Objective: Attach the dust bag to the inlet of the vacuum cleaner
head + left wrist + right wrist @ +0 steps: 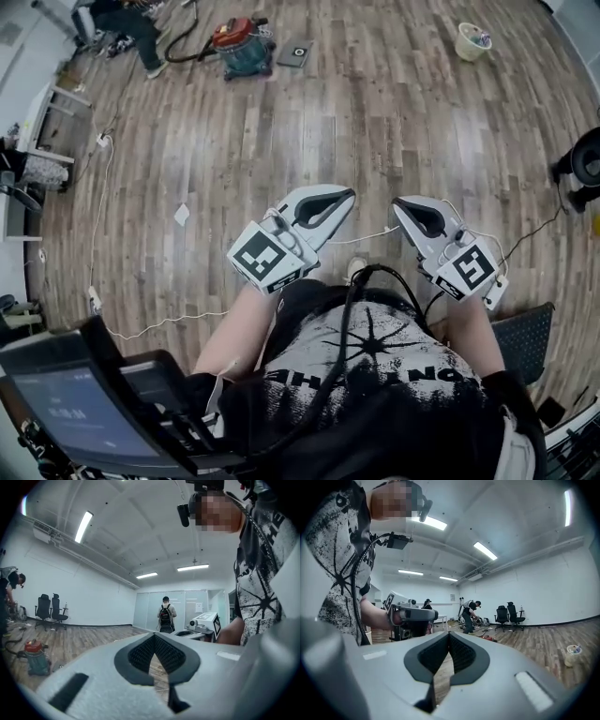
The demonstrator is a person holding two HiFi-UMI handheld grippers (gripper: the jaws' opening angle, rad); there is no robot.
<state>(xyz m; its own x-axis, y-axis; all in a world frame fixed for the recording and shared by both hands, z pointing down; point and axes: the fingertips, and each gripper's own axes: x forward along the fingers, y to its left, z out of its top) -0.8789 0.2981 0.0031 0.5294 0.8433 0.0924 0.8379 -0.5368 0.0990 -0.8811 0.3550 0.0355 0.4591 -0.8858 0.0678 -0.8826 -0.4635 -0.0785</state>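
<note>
The vacuum cleaner point(242, 45), a teal drum with a red top and a black hose, stands far off on the wooden floor; the left gripper view shows it small at the lower left point(36, 656). A flat dark square piece point(296, 52) lies beside it; I cannot tell what it is. My left gripper point(349, 195) and right gripper point(397, 203) are held level close to my body, far from the vacuum. Both are shut with nothing between the jaws, which meet tip to tip in the left gripper view point(154, 636) and the right gripper view point(449, 634).
A pale bucket point(473, 40) stands far right. A person point(131, 23) crouches beyond the vacuum. A white cable point(103, 187) and a paper scrap point(182, 215) lie on the floor at left. A screen point(66, 398) sits at my lower left, a black chair point(586, 164) at right.
</note>
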